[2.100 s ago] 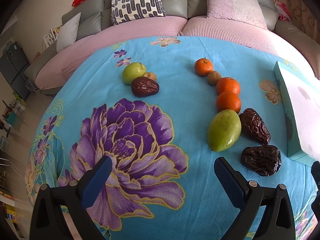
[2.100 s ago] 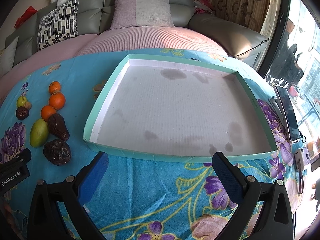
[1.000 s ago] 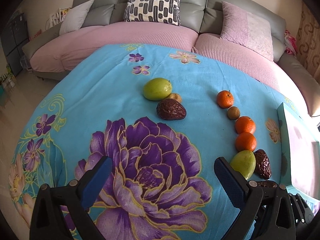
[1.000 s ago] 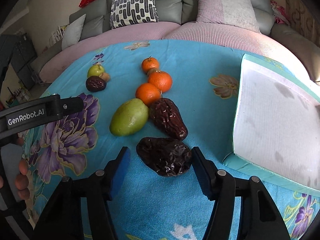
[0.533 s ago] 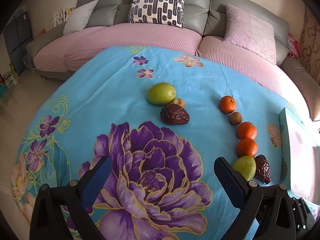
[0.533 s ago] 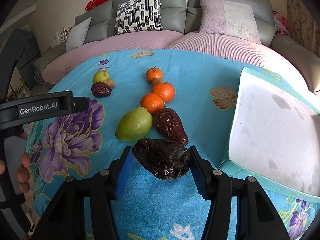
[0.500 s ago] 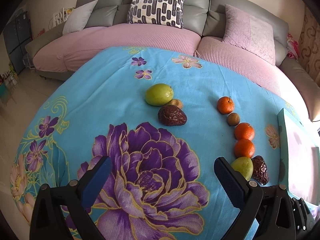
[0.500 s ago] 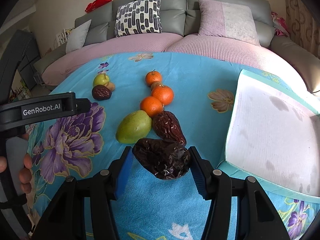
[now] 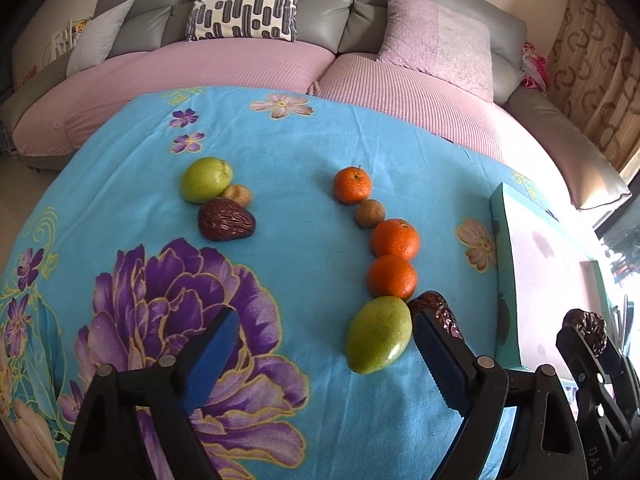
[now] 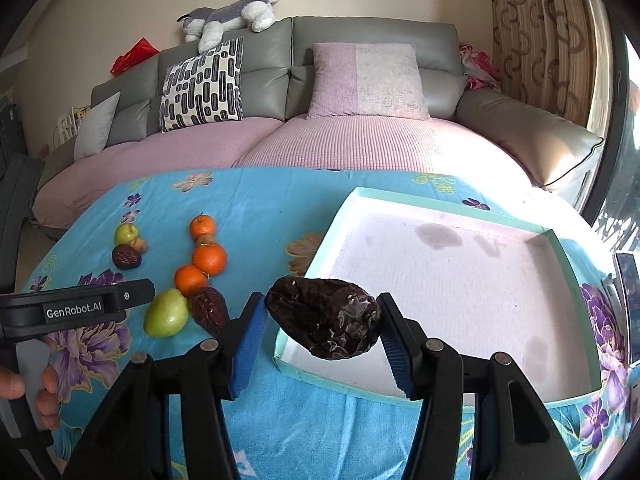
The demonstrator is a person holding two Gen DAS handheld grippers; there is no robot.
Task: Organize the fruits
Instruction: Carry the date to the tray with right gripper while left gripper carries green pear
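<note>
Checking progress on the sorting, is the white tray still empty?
Empty: the tray shows only bare, stained floor; the right gripper holds the date above its near edge.

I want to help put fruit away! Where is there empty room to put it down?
The white tray is bare all over, so anywhere inside its teal rim. The cloth between the two fruit groups is free too. It is crowded along the row of oranges beside the green mango.
</note>
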